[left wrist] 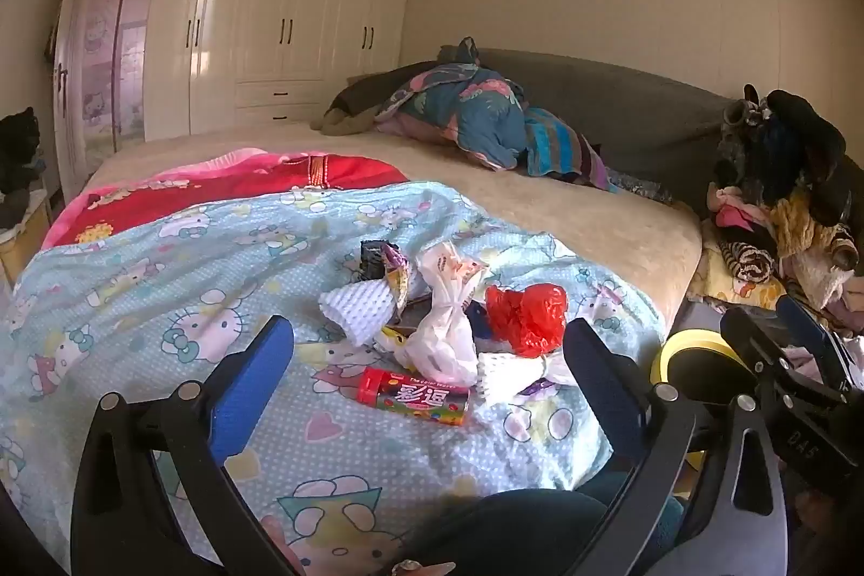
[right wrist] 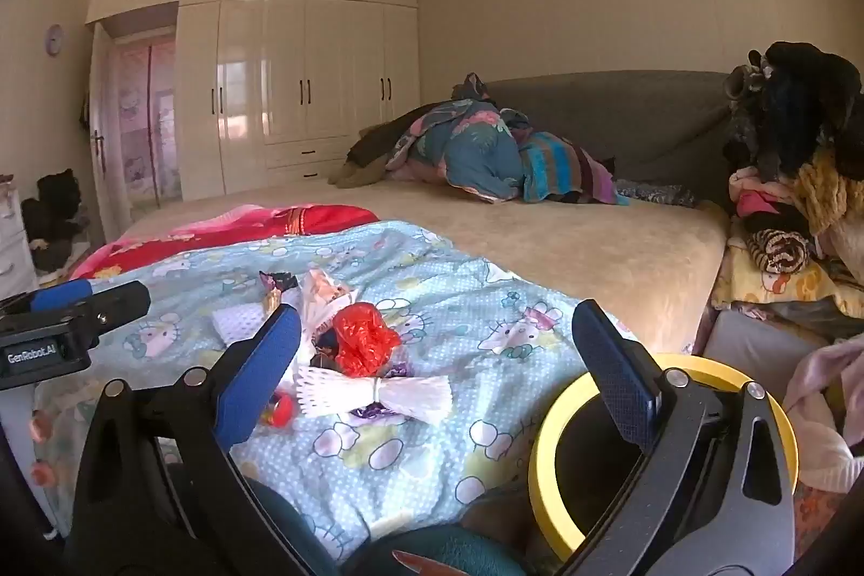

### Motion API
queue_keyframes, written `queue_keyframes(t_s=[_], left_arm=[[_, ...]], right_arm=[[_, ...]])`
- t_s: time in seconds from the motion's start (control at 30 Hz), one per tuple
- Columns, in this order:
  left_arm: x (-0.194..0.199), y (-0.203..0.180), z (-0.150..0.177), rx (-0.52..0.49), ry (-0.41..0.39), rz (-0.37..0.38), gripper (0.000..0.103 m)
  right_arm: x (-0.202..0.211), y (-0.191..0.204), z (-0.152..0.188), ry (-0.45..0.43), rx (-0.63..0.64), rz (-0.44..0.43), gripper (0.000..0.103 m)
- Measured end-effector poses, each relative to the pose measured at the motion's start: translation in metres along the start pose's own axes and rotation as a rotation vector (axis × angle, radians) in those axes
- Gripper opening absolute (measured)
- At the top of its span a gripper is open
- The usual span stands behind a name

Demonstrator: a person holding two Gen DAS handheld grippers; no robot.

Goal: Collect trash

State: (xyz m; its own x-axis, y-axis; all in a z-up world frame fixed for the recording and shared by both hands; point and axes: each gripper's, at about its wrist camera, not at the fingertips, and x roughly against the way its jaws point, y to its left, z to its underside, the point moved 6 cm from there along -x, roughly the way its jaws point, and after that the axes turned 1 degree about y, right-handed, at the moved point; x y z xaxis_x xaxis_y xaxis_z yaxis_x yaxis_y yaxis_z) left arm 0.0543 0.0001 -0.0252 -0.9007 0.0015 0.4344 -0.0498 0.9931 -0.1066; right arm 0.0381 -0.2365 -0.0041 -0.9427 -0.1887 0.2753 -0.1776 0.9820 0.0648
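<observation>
Left wrist view shows the left gripper (left wrist: 426,349) with its blue-padded jaws spread wide and nothing between the pads, hanging above a pale blue cartoon-print quilt (left wrist: 162,284). Straight ahead at twelve o'clock, just past the fingertips, lies the trash pile: a red candy tube (left wrist: 413,397) nearest, its long axis running roughly from nine to three o'clock with a slight tilt, so it sits crosswise to the fingers and would fit between them. Behind it sit a knotted white plastic bag (left wrist: 445,333), a crumpled red plastic bag (left wrist: 526,318) toward one o'clock, a white foam net sleeve (left wrist: 359,306) toward eleven, and a second foam net (left wrist: 505,373) beside the tube.

From the right wrist view, the right gripper (right wrist: 434,349) is likewise spread wide and empty. The pile lies toward eleven o'clock of it, with the red bag (right wrist: 363,339) and a foam net (right wrist: 372,393) closest. A yellow-rimmed bin (right wrist: 545,462) stands at its four o'clock, off the bed's edge.

My judgement: the left gripper is squared up to the tube, while the right is nearer the bin and the red bag. Beyond, a tan mattress (left wrist: 540,198) carries heaped bedding (left wrist: 475,117) at the far end.
</observation>
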Motion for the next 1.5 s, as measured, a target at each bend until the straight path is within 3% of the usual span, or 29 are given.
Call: queue_keyframes(t_s=[1.5], left_arm=[[0.0066, -0.0074, -0.0048, -0.024, -0.014, 0.005, 0.097]], right_arm=[[0.0062, -0.0004, -0.0044, -0.004, 0.007, 0.004, 0.093]])
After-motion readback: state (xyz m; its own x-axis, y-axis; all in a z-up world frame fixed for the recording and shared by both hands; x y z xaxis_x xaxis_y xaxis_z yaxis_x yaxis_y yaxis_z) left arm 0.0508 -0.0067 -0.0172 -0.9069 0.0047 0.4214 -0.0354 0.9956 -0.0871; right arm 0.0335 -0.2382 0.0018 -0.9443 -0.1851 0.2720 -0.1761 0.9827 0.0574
